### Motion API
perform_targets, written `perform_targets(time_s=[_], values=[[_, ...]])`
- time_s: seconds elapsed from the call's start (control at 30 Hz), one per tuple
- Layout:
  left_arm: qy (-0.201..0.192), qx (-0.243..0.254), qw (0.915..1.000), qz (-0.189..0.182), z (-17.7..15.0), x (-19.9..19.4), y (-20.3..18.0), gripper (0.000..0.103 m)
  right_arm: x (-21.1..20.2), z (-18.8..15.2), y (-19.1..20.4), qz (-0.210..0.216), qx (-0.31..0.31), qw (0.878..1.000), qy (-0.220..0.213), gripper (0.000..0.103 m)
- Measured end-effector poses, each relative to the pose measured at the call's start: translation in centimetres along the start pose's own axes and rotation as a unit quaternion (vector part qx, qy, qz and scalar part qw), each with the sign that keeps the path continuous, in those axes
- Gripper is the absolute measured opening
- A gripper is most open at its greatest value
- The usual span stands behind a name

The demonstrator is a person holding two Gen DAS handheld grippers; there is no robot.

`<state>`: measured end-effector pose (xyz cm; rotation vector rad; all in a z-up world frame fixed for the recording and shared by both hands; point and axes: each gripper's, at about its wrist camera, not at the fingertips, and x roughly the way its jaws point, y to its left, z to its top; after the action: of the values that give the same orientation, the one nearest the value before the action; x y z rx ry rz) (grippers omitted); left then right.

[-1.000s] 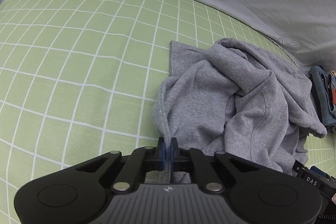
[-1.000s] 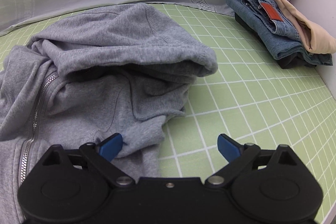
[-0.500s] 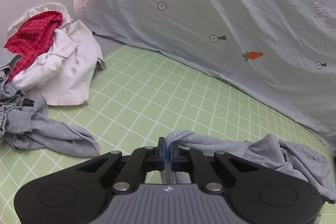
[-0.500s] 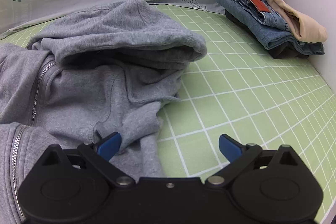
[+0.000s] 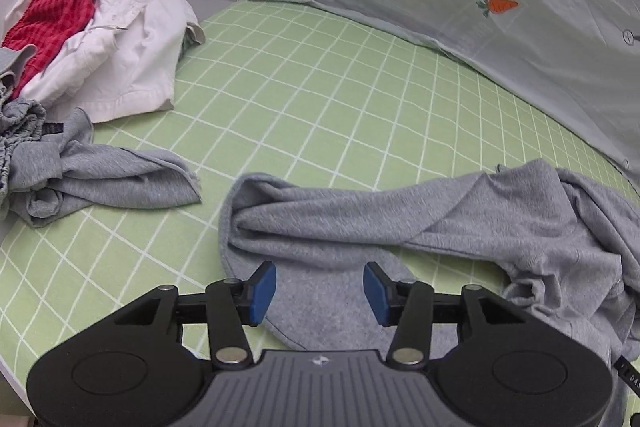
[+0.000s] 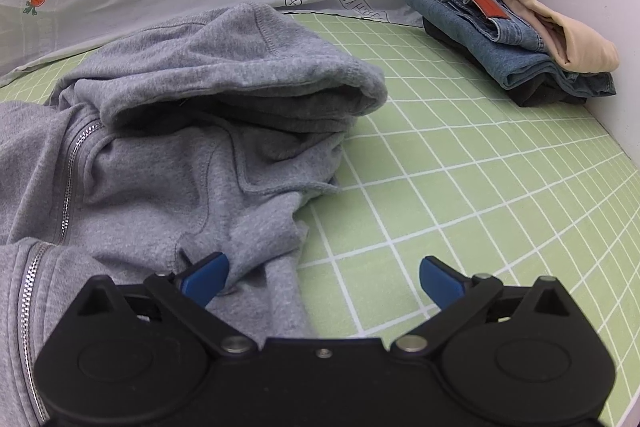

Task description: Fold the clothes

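Spreading is the step in hand, as I judge it: the grey zip hoodie (image 6: 180,147) is being laid out flat before any fold can be made. It lies crumpled on the green checked sheet (image 5: 320,87), its hood (image 6: 248,67) heaped over the body and the zipper (image 6: 72,171) running down the near side. One sleeve (image 5: 360,223) is stretched out long toward the loose pile of clothes (image 5: 80,39), twisted along its length.

The left hand-held gripper (image 5: 320,293) hovers over the sleeve's end; its jaws are opening, with cloth lying below them but not pinched. The right hand-held gripper (image 6: 322,277) stands wide open at the hoodie's other edge, one pad just touching the fabric, holding nothing.

Next, the heaped hood and body likely need to be grasped and pulled flat. Folded jeans (image 6: 500,39) are stacked well apart in the corner.
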<state>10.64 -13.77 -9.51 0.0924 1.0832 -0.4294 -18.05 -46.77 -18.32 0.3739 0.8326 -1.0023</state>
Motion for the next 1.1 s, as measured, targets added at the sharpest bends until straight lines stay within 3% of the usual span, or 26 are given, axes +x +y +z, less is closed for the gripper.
perform_targets(time_s=[0.2,0.27,0.33,0.4,0.5,0.8,0.87,0.93,0.97,1.03,1.1], values=[[0.057,0.110,0.9915,-0.039,-3.0,2.9,-4.9,0.063,0.1,-1.0,-0.7,0.019,0.014,0.999,-0.025,0.103],[0.056,0.143,0.9874,-0.038,-4.0,3.1,-6.1,0.065,0.1,-1.2,-0.8,0.024,0.014,0.999,-0.034,0.103],[0.047,0.174,0.9830,-0.037,-5.0,2.9,-6.9,0.075,0.1,-1.6,-0.9,0.029,0.013,0.998,-0.047,0.103],[0.039,0.196,0.9793,-0.034,-5.9,2.7,-7.5,0.075,0.1,-1.9,-1.1,0.034,0.014,0.998,-0.058,0.103],[0.032,0.208,0.9770,-0.034,-7.0,2.4,-7.8,0.076,0.2,-2.2,-1.4,0.042,0.015,0.996,-0.072,0.103],[0.016,0.188,0.9820,-0.008,-8.6,2.9,-8.0,0.088,0.3,-2.5,-1.7,0.054,0.023,0.995,-0.079,0.103],[0.010,0.178,0.9841,-0.004,-8.6,2.8,-7.9,0.083,0.3,-2.5,-1.7,0.054,0.023,0.995,-0.079,0.103],[-0.002,0.169,0.9856,0.007,-8.4,2.5,-7.6,0.059,0.3,-2.6,-1.7,0.054,0.024,0.995,-0.079,0.103],[-0.007,0.164,0.9864,0.011,-8.3,2.3,-7.4,0.053,0.2,-2.6,-1.7,0.054,0.024,0.995,-0.080,0.103],[-0.011,0.145,0.9893,0.014,-8.0,2.1,-6.6,0.023,0.2,-2.6,-1.7,0.054,0.025,0.995,-0.080,0.103],[-0.009,0.107,0.9942,-0.005,-7.5,1.7,-5.3,0.012,0.2,-2.7,-1.6,0.054,0.025,0.995,-0.080,0.103]])
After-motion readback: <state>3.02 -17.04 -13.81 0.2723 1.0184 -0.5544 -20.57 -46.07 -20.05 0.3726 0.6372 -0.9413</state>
